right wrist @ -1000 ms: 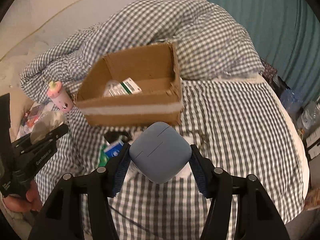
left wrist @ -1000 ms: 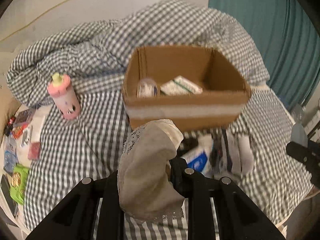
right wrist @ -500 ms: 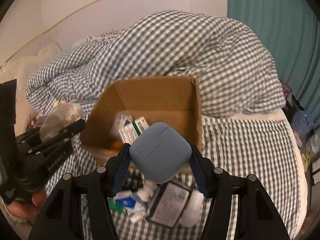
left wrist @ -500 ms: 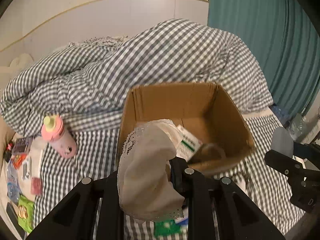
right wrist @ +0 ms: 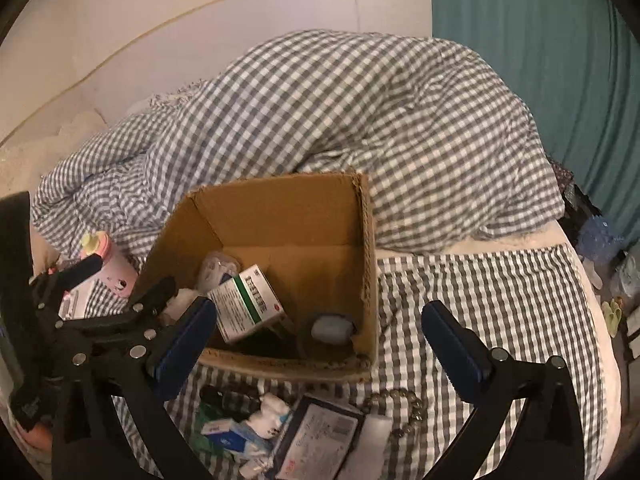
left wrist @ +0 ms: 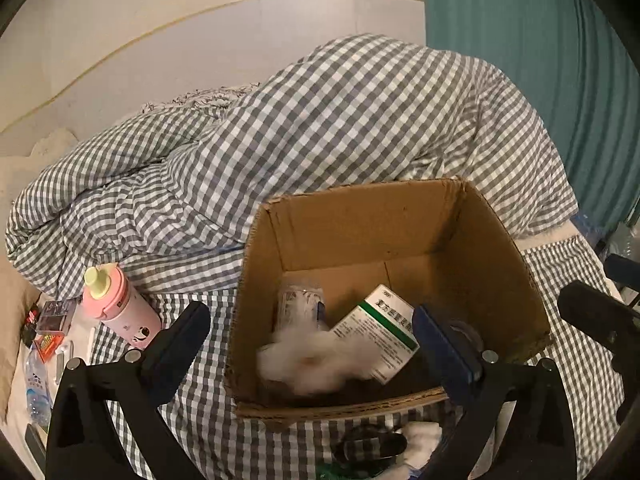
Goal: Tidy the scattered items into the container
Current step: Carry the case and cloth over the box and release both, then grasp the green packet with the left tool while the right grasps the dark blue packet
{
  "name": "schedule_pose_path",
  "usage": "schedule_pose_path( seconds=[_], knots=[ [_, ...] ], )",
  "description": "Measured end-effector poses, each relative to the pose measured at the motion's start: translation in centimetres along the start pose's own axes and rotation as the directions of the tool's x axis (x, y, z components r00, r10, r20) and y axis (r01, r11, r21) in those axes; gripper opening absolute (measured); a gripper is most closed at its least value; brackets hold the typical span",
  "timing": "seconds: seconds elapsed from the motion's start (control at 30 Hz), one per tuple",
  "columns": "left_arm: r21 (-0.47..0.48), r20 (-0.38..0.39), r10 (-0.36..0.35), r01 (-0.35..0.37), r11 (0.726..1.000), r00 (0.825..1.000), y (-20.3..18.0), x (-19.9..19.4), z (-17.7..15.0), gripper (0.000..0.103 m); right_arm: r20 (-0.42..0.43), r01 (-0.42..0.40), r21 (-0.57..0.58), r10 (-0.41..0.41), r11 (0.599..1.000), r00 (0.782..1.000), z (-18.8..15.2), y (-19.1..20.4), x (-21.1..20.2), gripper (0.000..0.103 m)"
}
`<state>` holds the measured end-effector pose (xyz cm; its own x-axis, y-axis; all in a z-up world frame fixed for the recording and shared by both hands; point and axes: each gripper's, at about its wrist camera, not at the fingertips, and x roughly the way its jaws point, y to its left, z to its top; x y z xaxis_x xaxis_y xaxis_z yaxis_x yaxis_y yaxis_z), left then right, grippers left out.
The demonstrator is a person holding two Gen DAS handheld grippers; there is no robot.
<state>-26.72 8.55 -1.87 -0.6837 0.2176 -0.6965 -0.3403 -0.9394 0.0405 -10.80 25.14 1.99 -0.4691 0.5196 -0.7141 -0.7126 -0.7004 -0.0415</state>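
The brown cardboard box (left wrist: 460,232) stands on the checked bed; it also shows in the right wrist view (right wrist: 280,208). My left gripper (left wrist: 316,340) is open above the box's near left part. A blurred white lace cloth (left wrist: 316,360) lies inside below it, beside a green-and-white medicine carton (left wrist: 380,328). My right gripper (right wrist: 316,332) is open over the box's near edge. A blue-grey case (right wrist: 330,328) lies in the box's near right corner. The carton (right wrist: 248,304) leans inside the box.
A pink bottle (left wrist: 118,306) stands left of the box. Small packets (left wrist: 44,332) lie at the far left. Tissue packs (right wrist: 240,436), a dark card box (right wrist: 316,436) and a bead bracelet (right wrist: 400,404) lie in front of the box. A heaped checked duvet (left wrist: 320,120) lies behind it.
Both grippers moved forward over the box and opened. The lace cloth left the left gripper and the blue-grey case left the right one; both are now inside the box.
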Motion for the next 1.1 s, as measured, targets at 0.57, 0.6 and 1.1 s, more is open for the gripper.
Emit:
schedule_pose_path(
  seconds=[0.57,0.6,1.1],
  knots=[
    [-0.003,0.051,-0.039,0.039,0.999,0.998,0.0,-10.3,-3.4,0.103,0.073,0.026,0.005,-0.026,1.000,0.997,-3.9,0.6,-12.7,0.103],
    [-0.002,0.053,-0.036,0.036,0.999,0.998,0.2,-11.0,-4.0,0.103,0.077,0.029,0.006,-0.029,1.000,0.997,-4.8,0.6,-13.6,0.103],
    [-0.084,-0.102,-0.053,0.045,0.995,0.993,2.7,-10.5,-16.8,0.103,-0.052,0.050,0.086,-0.045,0.995,0.998,-16.2,-1.1,-12.2,0.103]
  ],
)
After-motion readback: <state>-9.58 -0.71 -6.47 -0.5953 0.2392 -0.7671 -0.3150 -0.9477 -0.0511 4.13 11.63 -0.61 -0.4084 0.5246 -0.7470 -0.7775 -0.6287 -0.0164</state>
